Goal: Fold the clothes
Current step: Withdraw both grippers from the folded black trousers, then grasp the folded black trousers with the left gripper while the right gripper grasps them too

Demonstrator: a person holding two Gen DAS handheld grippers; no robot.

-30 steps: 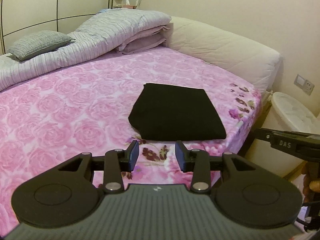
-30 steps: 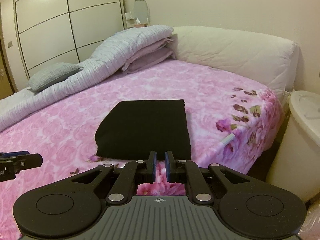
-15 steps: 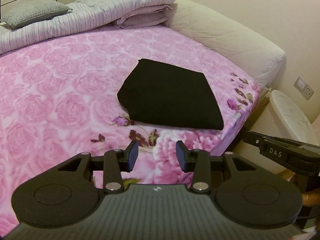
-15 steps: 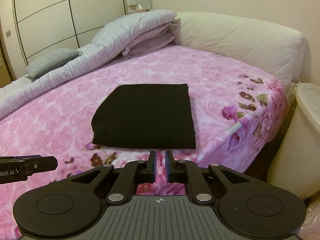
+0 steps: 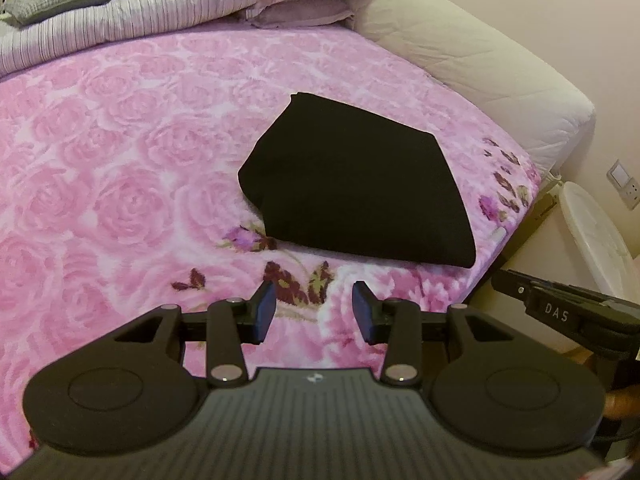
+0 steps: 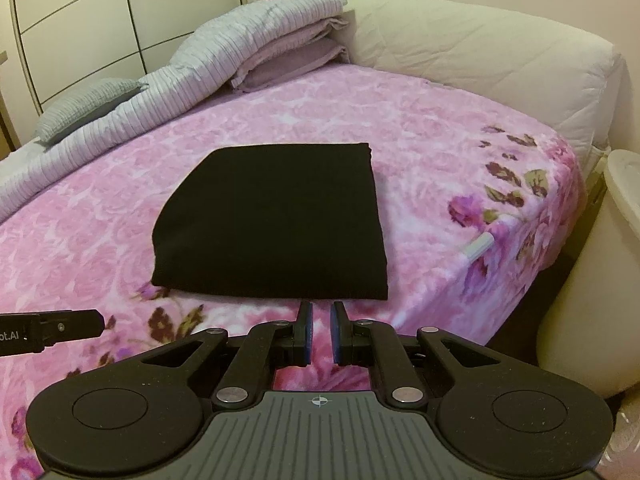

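Black garment [image 5: 356, 188] lies folded flat near the foot corner of my bed's pink rose blanket [image 5: 120, 168]. Striped bedding [image 6: 248, 40] and a grey pillow [image 6: 88, 104] line the far edge. My left tongs [image 5: 314, 316] gape wide, empty; my right tongs [image 6: 320, 330] stand barely apart, empty. Only the right view shows the wardrobe [image 6: 100, 20].
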